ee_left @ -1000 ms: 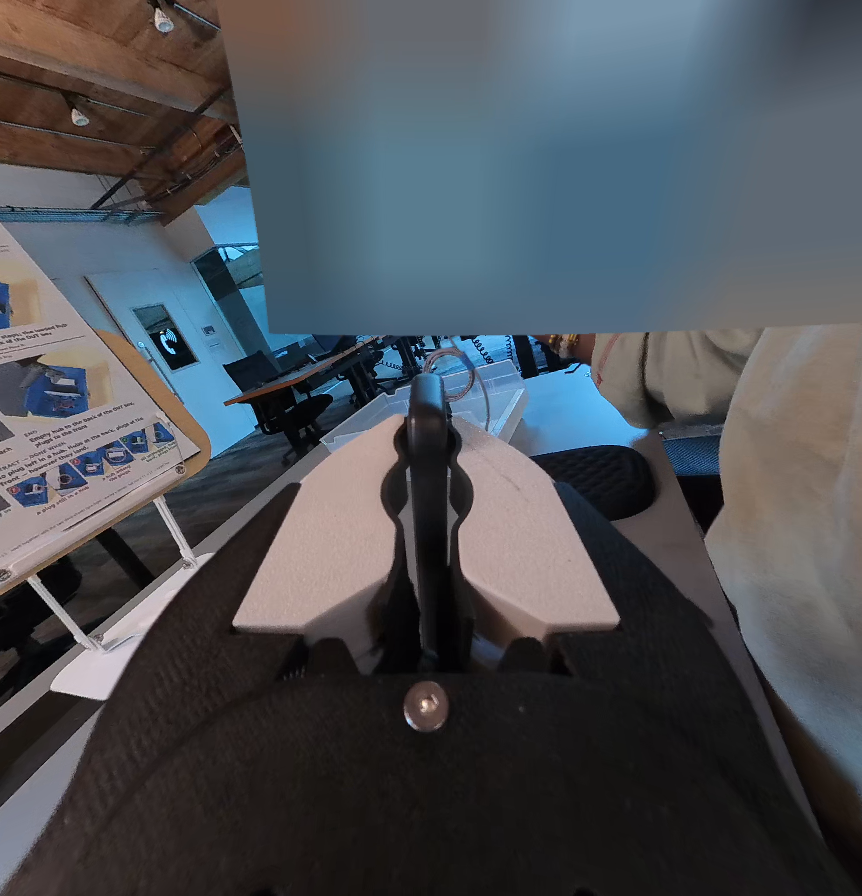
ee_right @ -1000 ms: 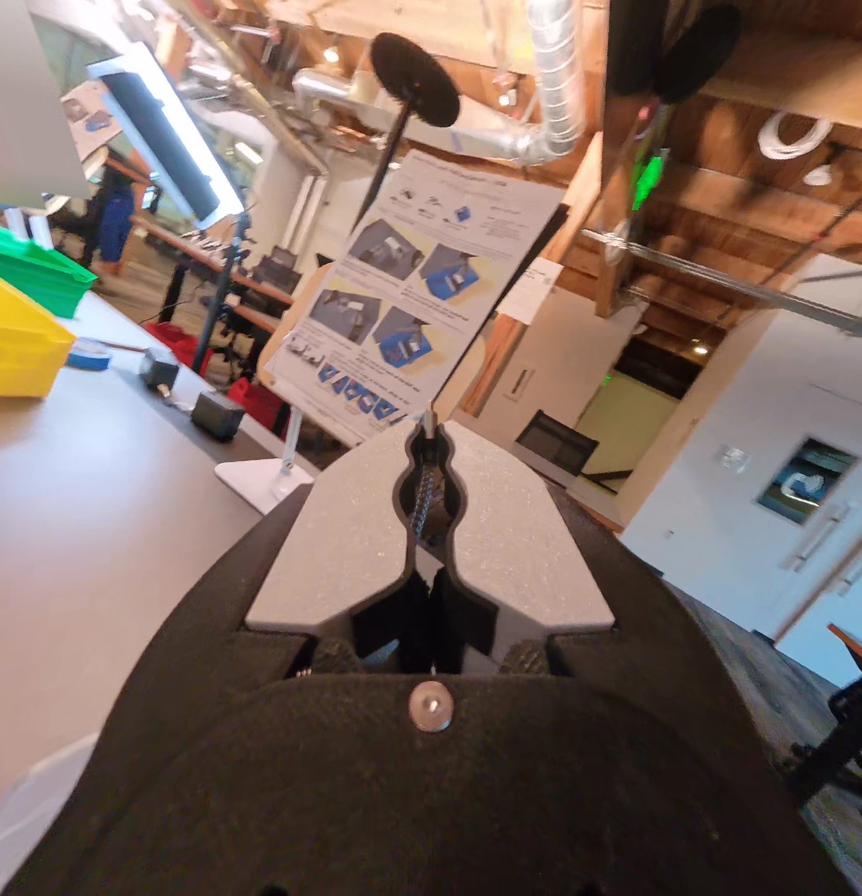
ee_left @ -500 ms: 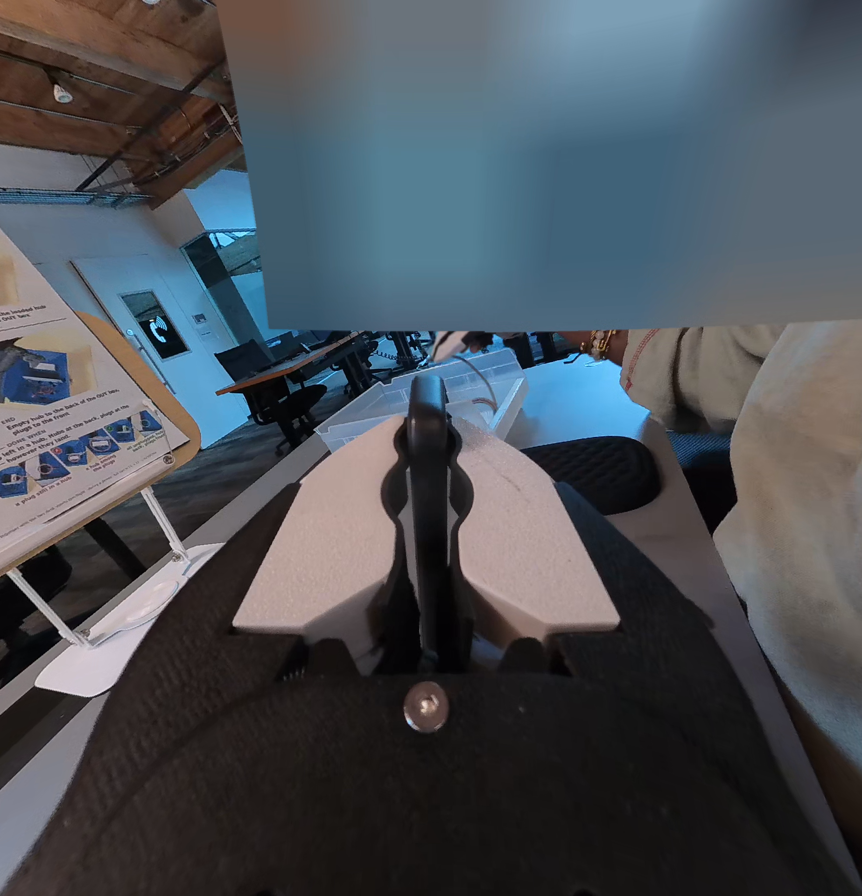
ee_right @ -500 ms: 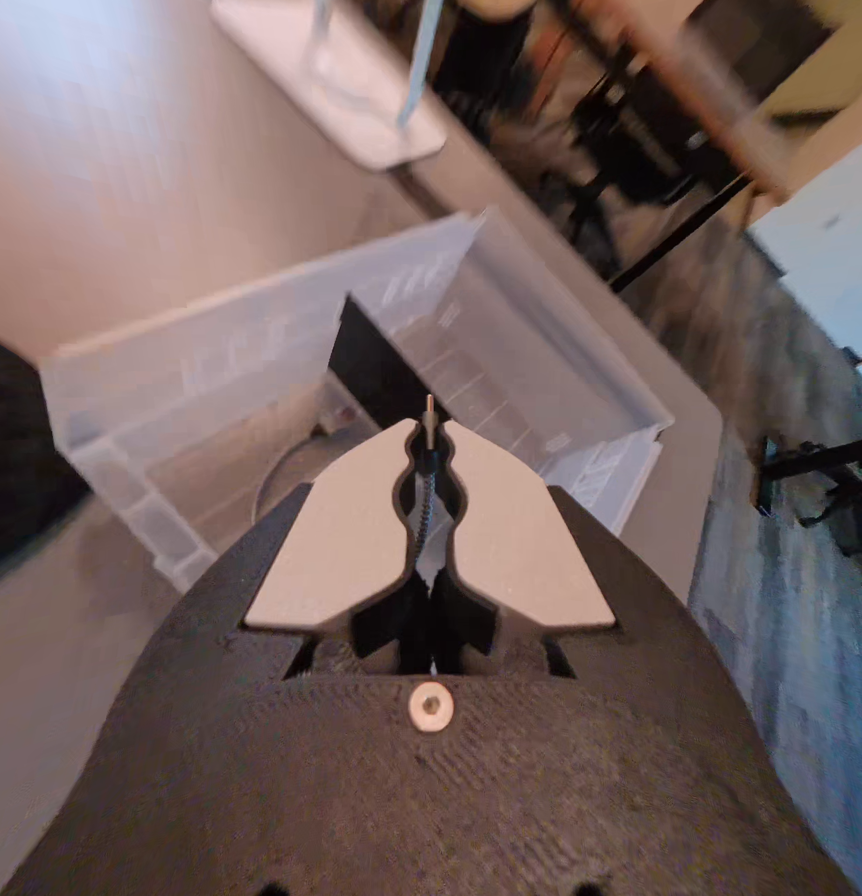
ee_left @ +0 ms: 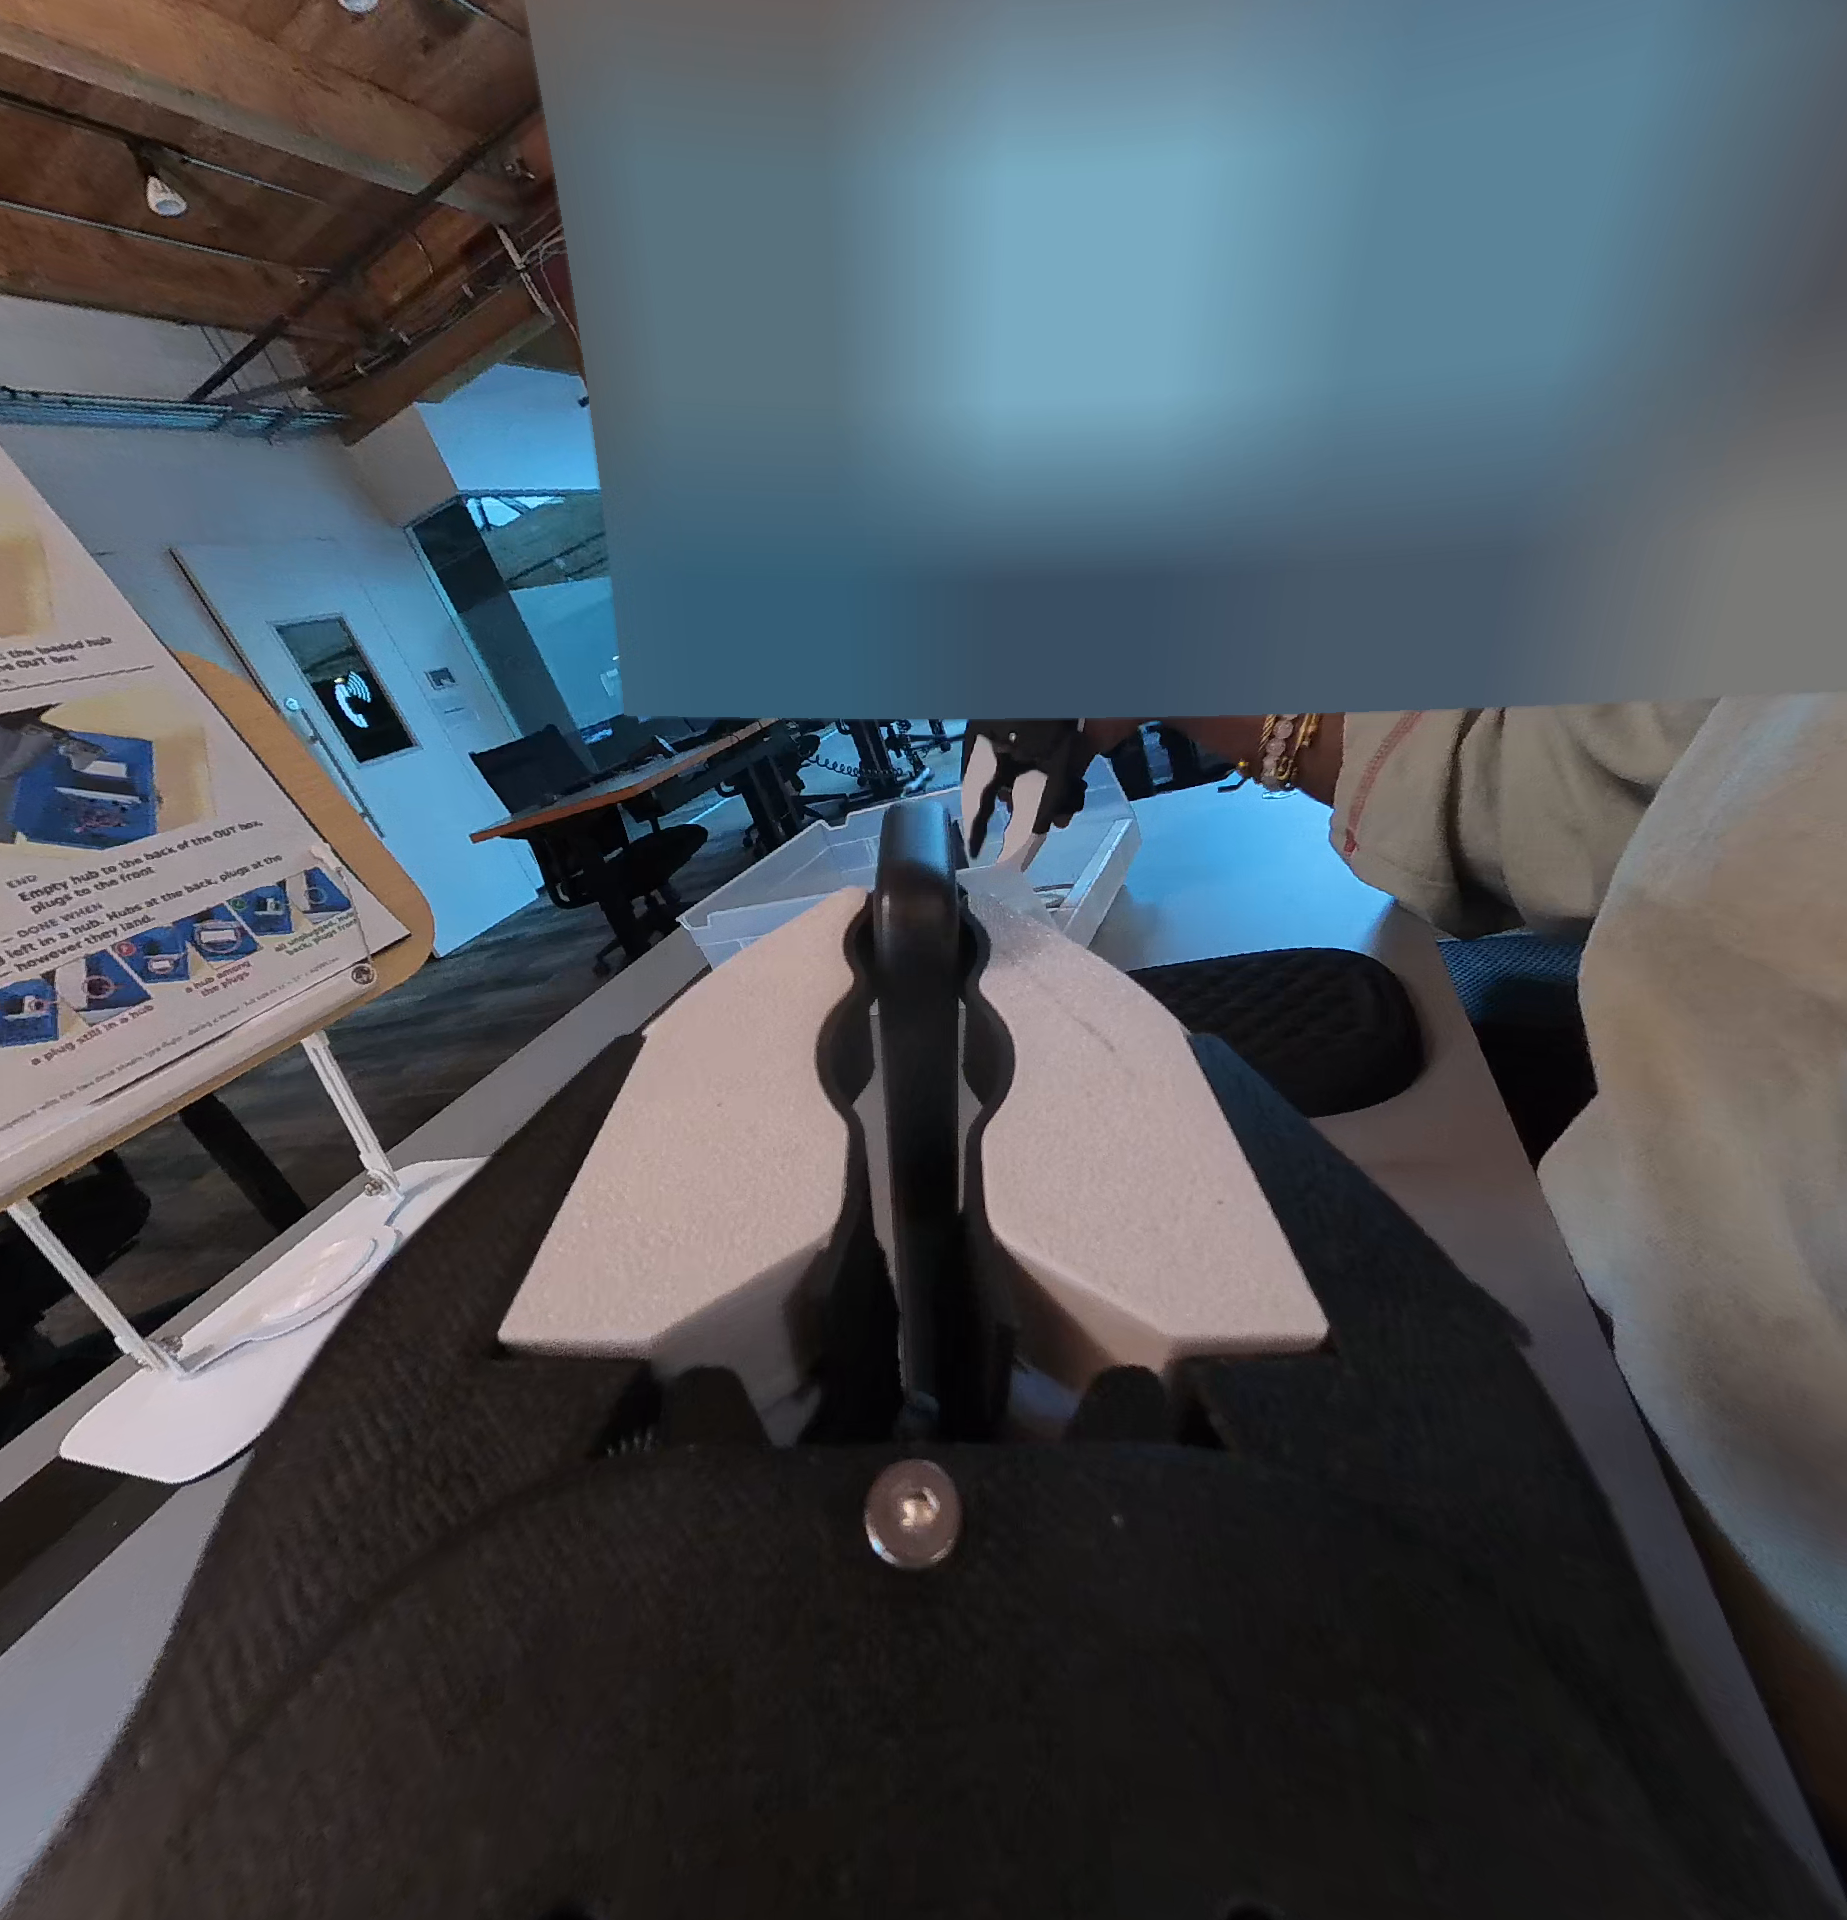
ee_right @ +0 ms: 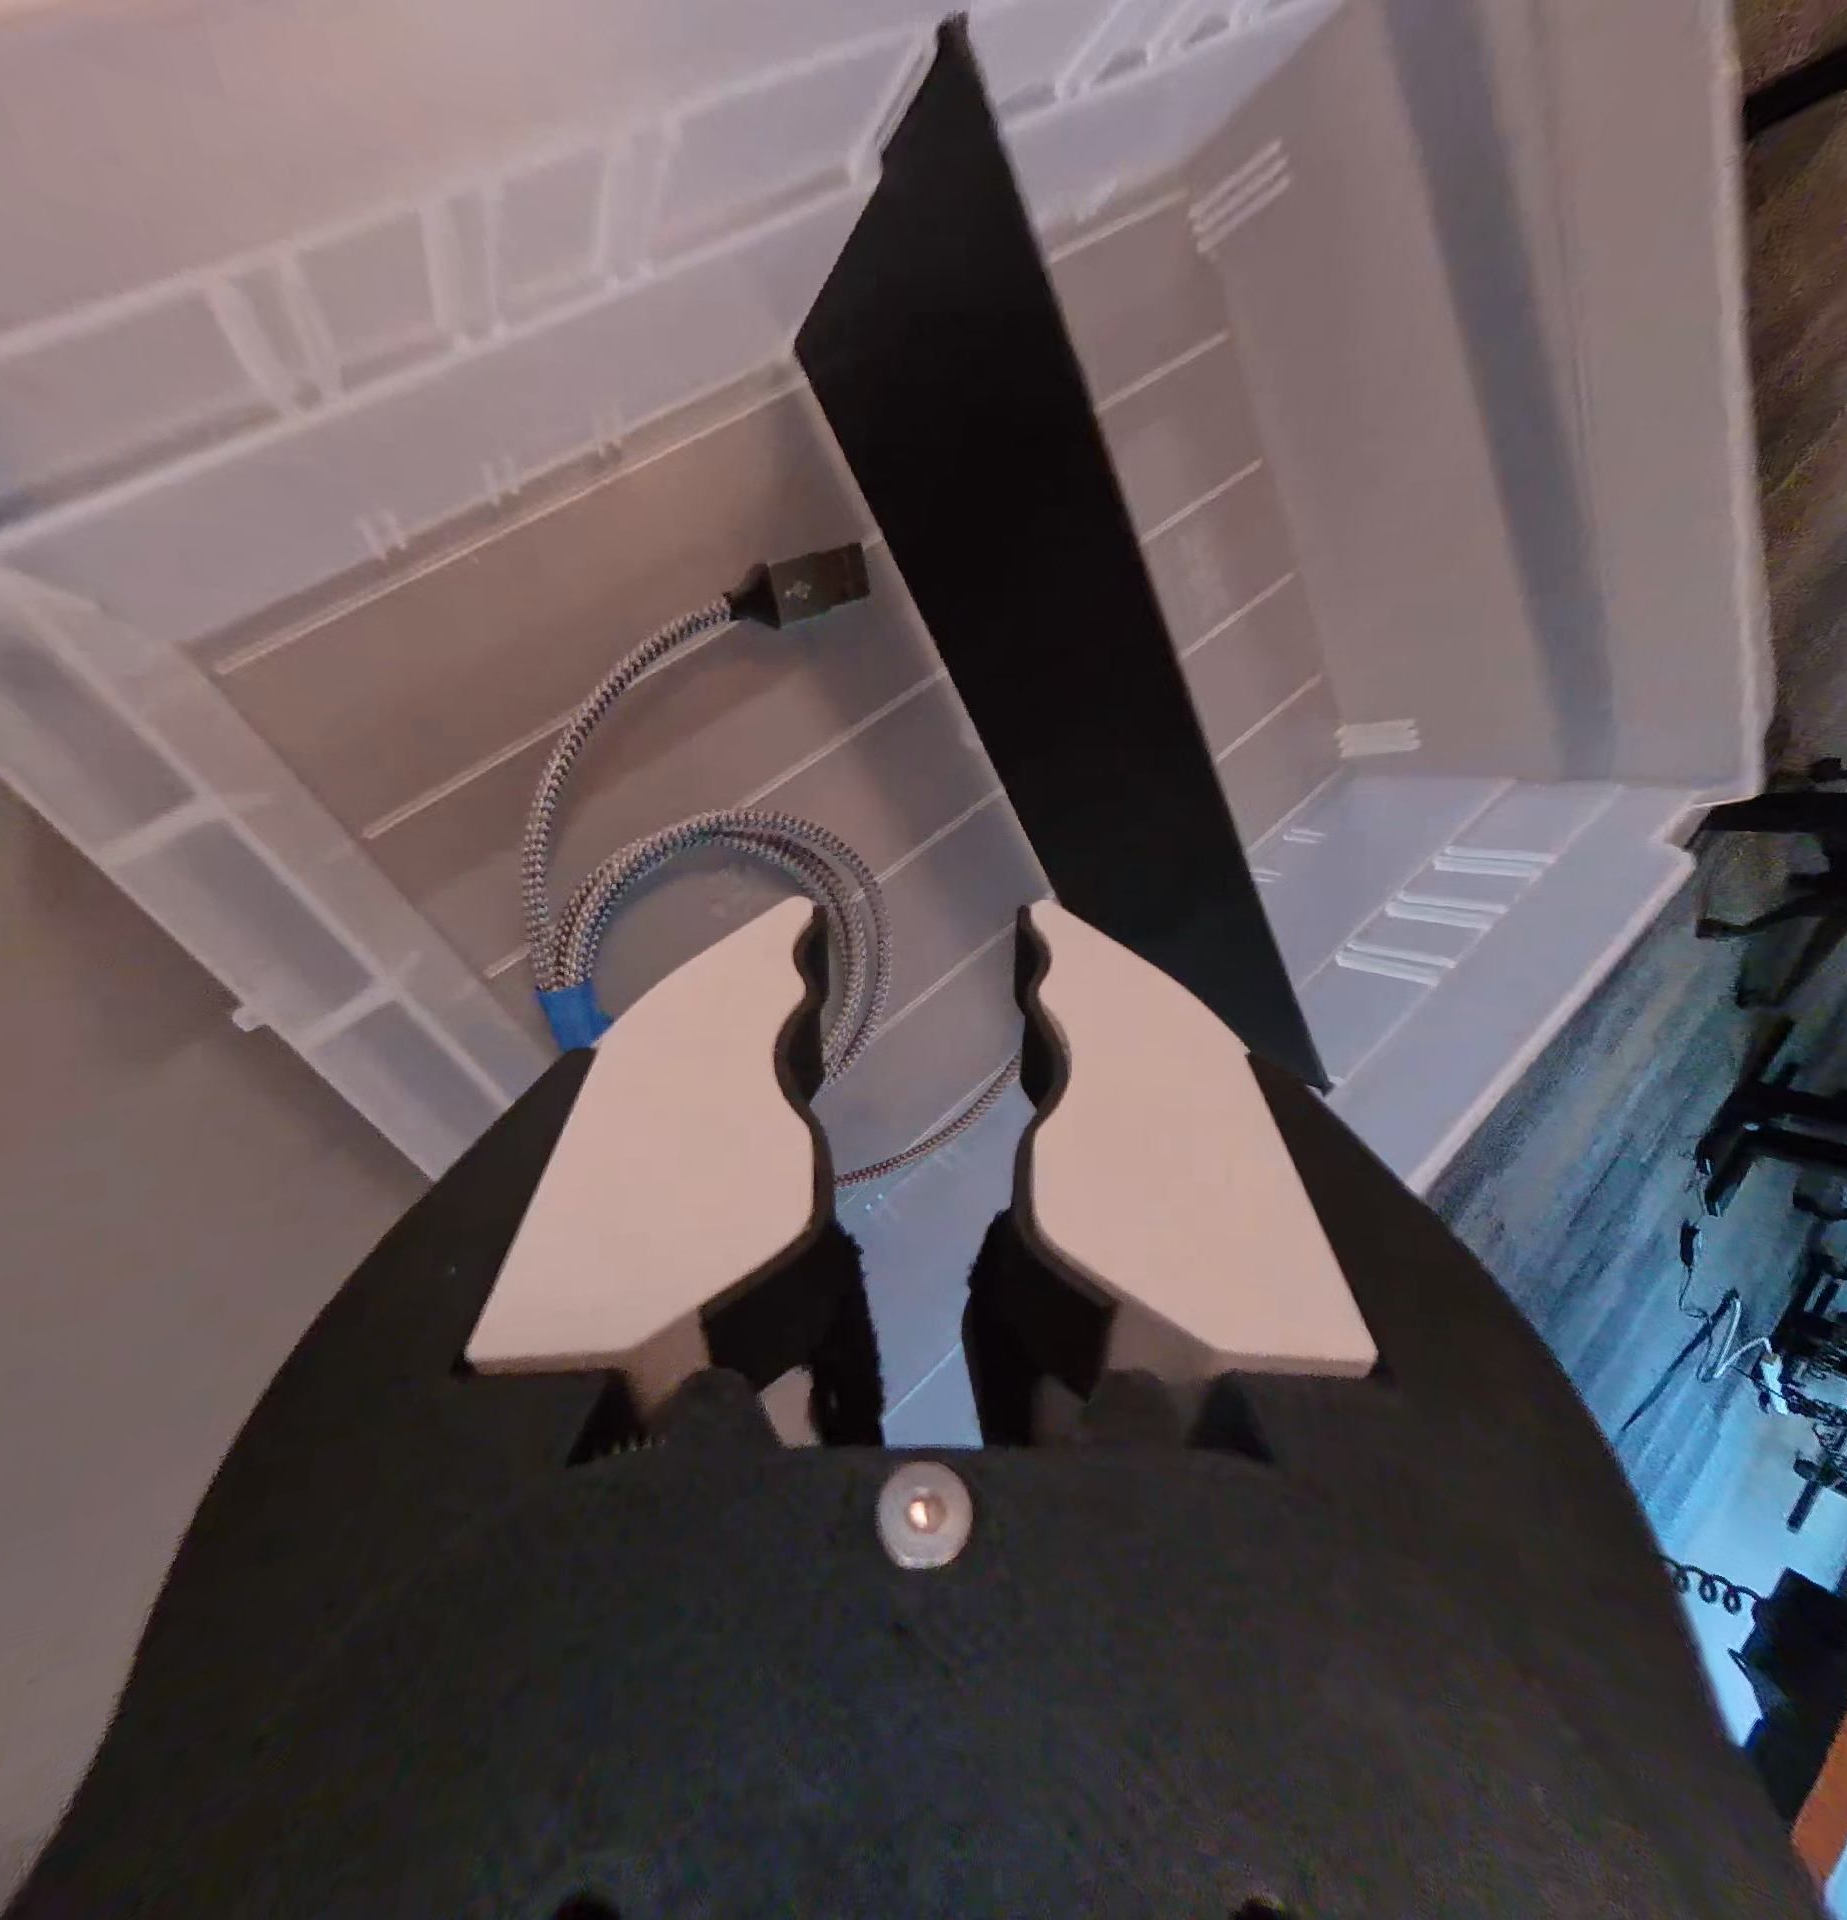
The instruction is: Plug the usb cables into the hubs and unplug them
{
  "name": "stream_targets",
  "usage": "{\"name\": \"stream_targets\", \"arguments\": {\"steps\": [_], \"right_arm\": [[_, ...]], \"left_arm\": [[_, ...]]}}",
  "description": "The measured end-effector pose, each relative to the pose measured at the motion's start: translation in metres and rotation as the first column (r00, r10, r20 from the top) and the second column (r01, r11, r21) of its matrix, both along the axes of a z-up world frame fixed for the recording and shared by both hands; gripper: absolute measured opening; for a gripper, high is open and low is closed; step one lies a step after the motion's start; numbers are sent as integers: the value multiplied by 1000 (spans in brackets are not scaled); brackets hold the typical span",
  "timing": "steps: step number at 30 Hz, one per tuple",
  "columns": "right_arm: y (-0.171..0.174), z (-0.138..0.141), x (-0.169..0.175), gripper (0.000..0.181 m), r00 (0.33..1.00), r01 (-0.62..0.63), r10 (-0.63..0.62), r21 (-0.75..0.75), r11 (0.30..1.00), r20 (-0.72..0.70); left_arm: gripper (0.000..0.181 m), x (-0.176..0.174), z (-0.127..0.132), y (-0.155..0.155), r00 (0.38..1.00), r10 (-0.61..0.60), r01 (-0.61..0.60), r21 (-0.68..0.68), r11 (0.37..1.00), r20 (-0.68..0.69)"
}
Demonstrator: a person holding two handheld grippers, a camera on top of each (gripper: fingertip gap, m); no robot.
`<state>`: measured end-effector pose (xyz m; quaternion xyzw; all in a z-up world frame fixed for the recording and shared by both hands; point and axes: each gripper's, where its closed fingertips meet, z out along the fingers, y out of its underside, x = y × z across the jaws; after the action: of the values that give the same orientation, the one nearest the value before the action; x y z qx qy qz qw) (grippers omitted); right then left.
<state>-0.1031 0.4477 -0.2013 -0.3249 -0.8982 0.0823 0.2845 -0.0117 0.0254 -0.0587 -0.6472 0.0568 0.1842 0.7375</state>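
1 grey table point(ee_left: 1459, 1143); open office, timber ceiling. 1 clear bin point(ee_right: 1521, 436), 1 black divider point(ee_right: 1002, 520), 1 braided usb cable point(ee_right: 690, 862) coiled inside, left of it. 1 instruction board point(ee_left: 119, 883). Left gripper point(ee_left: 917, 914) clamps 1 slim black hub point(ee_left: 919, 1039). Right gripper point(ee_right: 917, 925) gapes, empty, above the coil.

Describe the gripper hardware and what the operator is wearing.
Both grippers, left gripper and right gripper, match: textured black body, one silver screw at centre, pale grey wedge-shaped jaws with wavy, black-lined inner edges. The operator wears a cream sleeve and beaded bracelets.
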Motion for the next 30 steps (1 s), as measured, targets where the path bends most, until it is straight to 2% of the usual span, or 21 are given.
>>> {"name": "stream_targets", "arguments": {"steps": [2, 4, 6, 8, 10, 11, 12, 14, 16, 18, 21, 22, 23, 28, 30], "right_arm": [[-5, 14, -2, 37, 998, 9, -12, -32, 999, -68], [-23, 38, -5, 40, 983, -9, -14, -125, 992, -183], [-71, 76, 0, 44, 939, -154, 46, -300, 941, -340], [-139, 122, 19, 43, 837, -416, 141, -448, 791, -529], [-212, 156, 55, 32, 701, -660, 251, -475, 582, -667], [-248, 163, 76, 31, 632, -750, 321, -451, 484, -706], [-280, 164, 94, 31, 566, -814, 387, -419, 402, -728], [-329, 157, 116, 31, 476, -878, 486, -368, 305, -733], [-359, 150, 120, 31, 436, -900, 523, -355, 253, -732], [-378, 142, 118, 30, 436, -898, 542, -388, 209, -719], [-395, 122, 111, 26, 440, -891, 592, -409, 195, -676], [-398, 117, 110, 21, 438, -892, 604, -407, 198, -666], [-400, 114, 109, 8, 437, -891, 609, -409, 195, -662], [-401, 111, 118, 6, 419, -883, 621, -457, 109, -662], [-400, 111, 122, 6, 415, -875, 619, -478, 71, -667]], "left_arm": [[12, -1, -1, 1, 1000, 3, -3, 3, 1000, 5], [12, -3, -1, 2, 1000, 5, -5, 5, 1000, 14], [12, -5, -2, 3, 1000, 7, -7, 9, 1000, 26], [12, -6, -3, 5, 999, 1, -2, 15, 1000, 36], [12, -5, -3, 7, 999, -10, 9, 18, 1000, 42], [12, -4, -4, 9, 999, -17, 16, 18, 1000, 42], [12, -2, -5, 10, 999, -26, 25, 16, 1000, 41], [12, 3, -6, 14, 998, -51, 51, 8, 999, 34], [12, 9, -7, 17, 996, -83, 83, 2, 997, 23], [12, 15, -9, 20, 994, -111, 111, -7, 994, 13], [12, 21, -11, 23, 991, -133, 133, -24, 991, 3], [12, 22, -12, 24, 990, -140, 140, -23, 990, 3], [12, 23, -12, 24, 989, -150, 150, -21, 988, 4], [12, 31, -14, 24, 976, -219, 219, -26, 975, 20], [29, 30, -18, 25, 981, -194, 193, -61, 979, 3]]}}
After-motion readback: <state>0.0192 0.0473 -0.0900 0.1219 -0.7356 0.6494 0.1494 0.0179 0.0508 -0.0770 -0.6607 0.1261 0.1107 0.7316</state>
